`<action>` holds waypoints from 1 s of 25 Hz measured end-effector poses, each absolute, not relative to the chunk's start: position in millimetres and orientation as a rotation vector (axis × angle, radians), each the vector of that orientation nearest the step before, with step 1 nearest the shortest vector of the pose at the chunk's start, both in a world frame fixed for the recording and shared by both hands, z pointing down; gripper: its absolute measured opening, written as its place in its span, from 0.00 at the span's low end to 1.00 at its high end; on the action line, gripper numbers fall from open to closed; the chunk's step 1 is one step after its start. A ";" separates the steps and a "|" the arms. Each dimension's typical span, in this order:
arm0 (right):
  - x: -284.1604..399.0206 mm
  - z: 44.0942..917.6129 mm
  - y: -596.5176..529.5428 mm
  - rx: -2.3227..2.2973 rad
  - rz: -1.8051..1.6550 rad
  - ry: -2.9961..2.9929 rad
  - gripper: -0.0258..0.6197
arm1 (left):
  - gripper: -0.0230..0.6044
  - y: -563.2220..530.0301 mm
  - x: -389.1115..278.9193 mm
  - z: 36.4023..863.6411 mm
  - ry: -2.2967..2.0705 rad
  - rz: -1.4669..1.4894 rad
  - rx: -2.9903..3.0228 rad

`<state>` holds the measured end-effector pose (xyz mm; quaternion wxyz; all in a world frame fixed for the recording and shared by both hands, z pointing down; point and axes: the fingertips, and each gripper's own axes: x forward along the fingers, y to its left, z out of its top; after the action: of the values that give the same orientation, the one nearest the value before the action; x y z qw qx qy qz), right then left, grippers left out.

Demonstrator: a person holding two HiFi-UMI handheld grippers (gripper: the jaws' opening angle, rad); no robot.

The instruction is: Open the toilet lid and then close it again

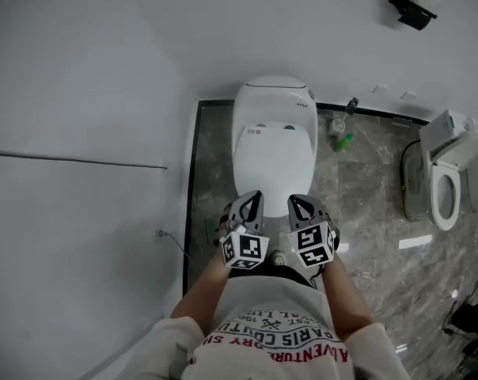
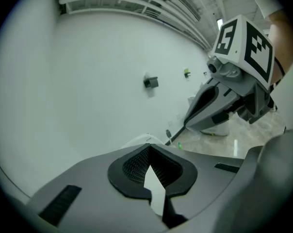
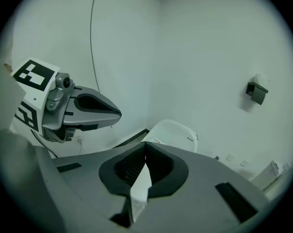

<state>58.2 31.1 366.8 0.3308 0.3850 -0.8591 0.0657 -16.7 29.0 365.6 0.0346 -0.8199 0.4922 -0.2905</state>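
In the head view the white toilet [image 1: 275,137] stands against the wall with its lid [image 1: 275,161] down. My left gripper [image 1: 252,199] and right gripper [image 1: 300,203] hang side by side over the front of the bowl, raised well above it and apart from the lid. Both are shut with nothing between their jaws. In the left gripper view the closed jaws [image 2: 149,147] point at the wall over the toilet's tank [image 2: 137,141], with the right gripper [image 2: 187,124] alongside. The right gripper view shows its own shut jaws [image 3: 145,144], the toilet [image 3: 174,130] beyond and the left gripper [image 3: 118,113].
White walls close in on the left and behind the toilet. A second toilet [image 1: 450,172] with its lid up stands at the right on the marble floor. A green bottle [image 1: 343,141] lies beside the tank. A black holder [image 1: 413,6] is fixed to the wall.
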 end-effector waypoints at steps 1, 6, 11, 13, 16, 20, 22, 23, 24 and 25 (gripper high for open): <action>56.5 348.4 31.7 1.037 0.163 -2.266 0.06 | 0.05 28.1 -18.5 347.0 1.532 -0.855 -2.525; 50.2 270.2 38.7 1.170 0.106 -2.327 0.06 | 0.05 25.3 -33.1 260.0 1.679 -0.575 -2.631; 46.6 222.3 42.8 1.263 0.105 -2.386 0.06 | 0.05 25.3 -47.8 197.2 1.734 -0.379 -2.694; 46.9 208.3 43.2 1.290 0.099 -2.405 0.06 | 0.05 26.3 -51.4 174.4 1.713 -0.349 -2.663; 49.1 188.3 35.8 1.348 0.102 -2.433 0.06 | 0.05 24.1 -60.6 151.0 1.708 -0.316 -2.626; 54.0 165.5 23.6 1.432 0.093 -2.465 0.06 | 0.05 20.2 -68.0 133.2 1.703 -0.261 -2.633; 54.2 160.4 23.5 1.447 0.066 -2.470 0.06 | 0.05 22.3 -67.9 130.4 1.704 -0.247 -2.638; 53.4 159.7 24.6 1.448 0.054 -2.472 0.06 | 0.05 24.1 -67.4 130.7 1.707 -0.243 -2.642; 52.6 159.8 26.1 1.448 0.043 -2.472 0.06 | 0.05 26.0 -66.5 132.0 1.709 -0.238 -2.649; 51.8 160.2 27.6 1.446 0.035 -2.472 0.06 | 0.05 27.6 -65.2 134.1 1.711 -0.231 -2.659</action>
<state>51.8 27.6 160.2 0.1384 0.5002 -0.8547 0.0121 -65.2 27.6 134.1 -0.0145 -0.8386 0.5397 -0.0729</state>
